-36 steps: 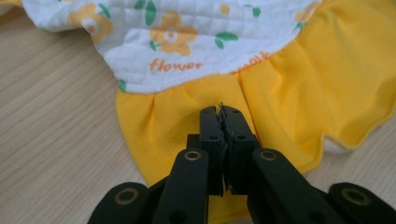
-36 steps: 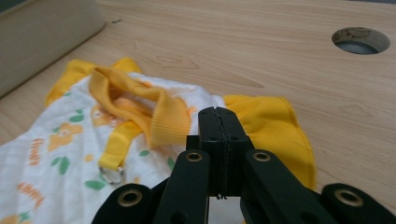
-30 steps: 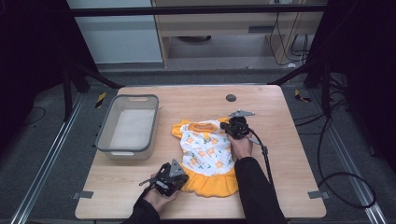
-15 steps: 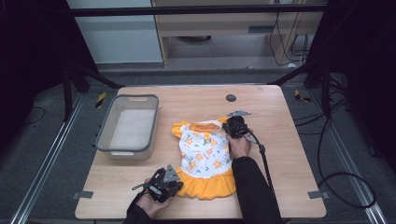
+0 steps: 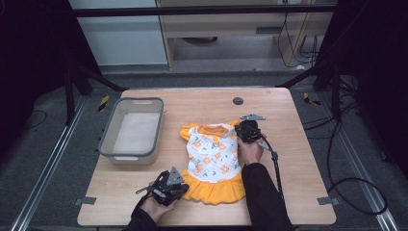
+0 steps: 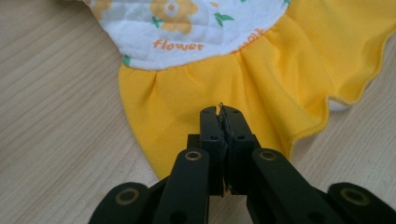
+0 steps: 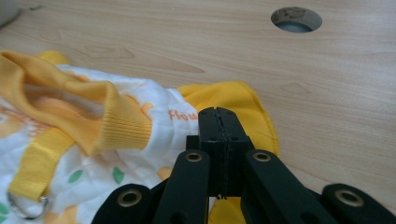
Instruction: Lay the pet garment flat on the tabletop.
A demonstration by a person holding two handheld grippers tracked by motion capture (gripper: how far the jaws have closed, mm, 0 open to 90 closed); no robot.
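A pale wooden worktop [image 5: 202, 98] carries a grey plastic tub [image 5: 131, 129] and, just right of the tub, a small white flower-print dress [image 5: 213, 160] with a yellow frill, lying flat. Beyond the dress, a round hole [image 5: 237, 101] pierces the worktop

Dress [image 5: 213, 161] mid-table [image 5: 298, 159]; bin [image 5: 132, 129] left of it; hole [image 5: 237, 101] behind.
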